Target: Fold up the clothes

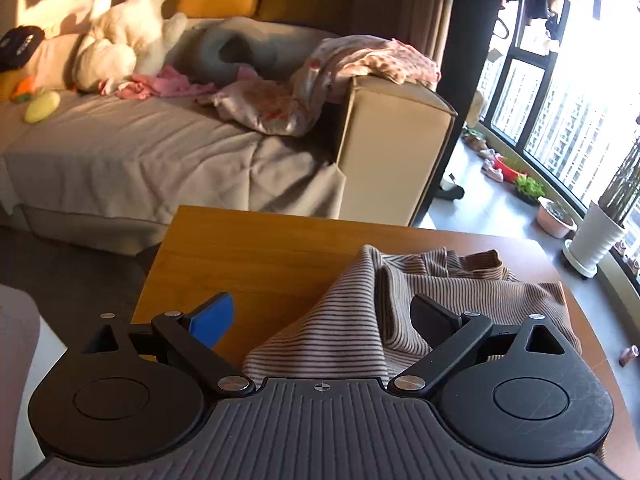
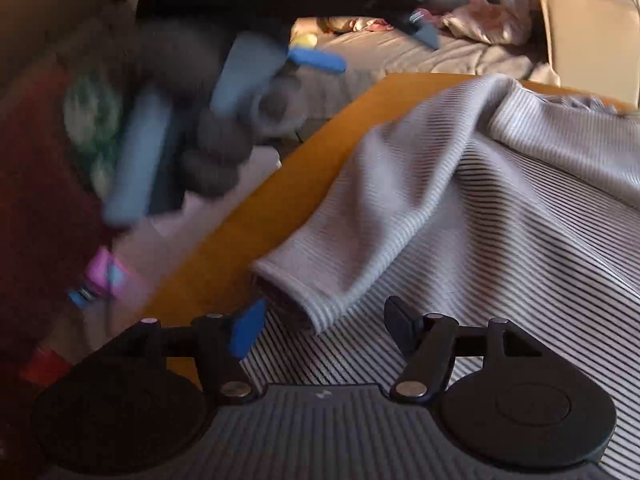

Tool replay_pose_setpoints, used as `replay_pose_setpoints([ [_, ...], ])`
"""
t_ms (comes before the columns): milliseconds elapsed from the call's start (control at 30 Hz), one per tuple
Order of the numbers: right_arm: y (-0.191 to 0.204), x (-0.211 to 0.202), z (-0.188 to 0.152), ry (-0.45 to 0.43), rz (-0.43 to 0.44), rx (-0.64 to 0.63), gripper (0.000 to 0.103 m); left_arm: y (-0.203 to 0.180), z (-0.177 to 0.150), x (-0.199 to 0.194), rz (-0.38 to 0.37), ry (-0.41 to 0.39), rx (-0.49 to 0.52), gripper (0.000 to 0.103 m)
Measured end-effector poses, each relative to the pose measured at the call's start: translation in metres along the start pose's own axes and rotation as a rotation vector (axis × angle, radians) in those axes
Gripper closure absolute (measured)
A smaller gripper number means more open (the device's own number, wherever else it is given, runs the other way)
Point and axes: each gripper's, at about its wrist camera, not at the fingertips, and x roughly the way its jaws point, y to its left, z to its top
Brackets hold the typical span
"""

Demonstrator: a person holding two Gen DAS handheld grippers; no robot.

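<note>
On one table [image 1: 248, 256] lies one striped garment [image 1: 432, 280], two tools open.

Striped garment [image 1: 360, 312] lies on the table [image 1: 256, 256], toward its right part; one sleeve [image 2: 360, 208] lies folded over the body, cuff near the table's left edge. Left gripper [image 1: 322, 314] hangs above the garment's near edge w/ jaws wide, nothing btwn; right gripper [image 2: 324, 330] sits over the garment just before the cuff. Behind the table: sofa [image 1: 160, 152] w/ plush toy [image 1: 124, 36] and loose clothes [image 1: 320, 76] on it, window & potted plants [image 1: 600, 232] to the right.
</note>
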Motion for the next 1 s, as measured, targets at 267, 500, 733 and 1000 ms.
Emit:
replay_pose_setpoints([
  [267, -0.004, 0.001, 0.033, -0.129, -0.076, -0.028, 0.095, 0.020, 0.002, -0.014, 0.003, -0.044, -0.070, 0.004],
  [500, -0.058, -0.101, 0.101, -0.444, -0.340, -0.076, 0.099, 0.037, 0.008, -0.016, -0.002, -0.057, -0.160, 0.001],
  [733, -0.117, -0.144, 0.110, -0.441, -0.628, -0.107, 0.099, 0.012, -0.003, 0.008, -0.081, 0.004, -0.101, 0.001],
  [1000, -0.193, -0.136, 0.042, -0.166, -0.747, 0.036, 0.068, -0.046, -0.039, 0.034, -0.211, 0.088, 0.132, 0.001],
])
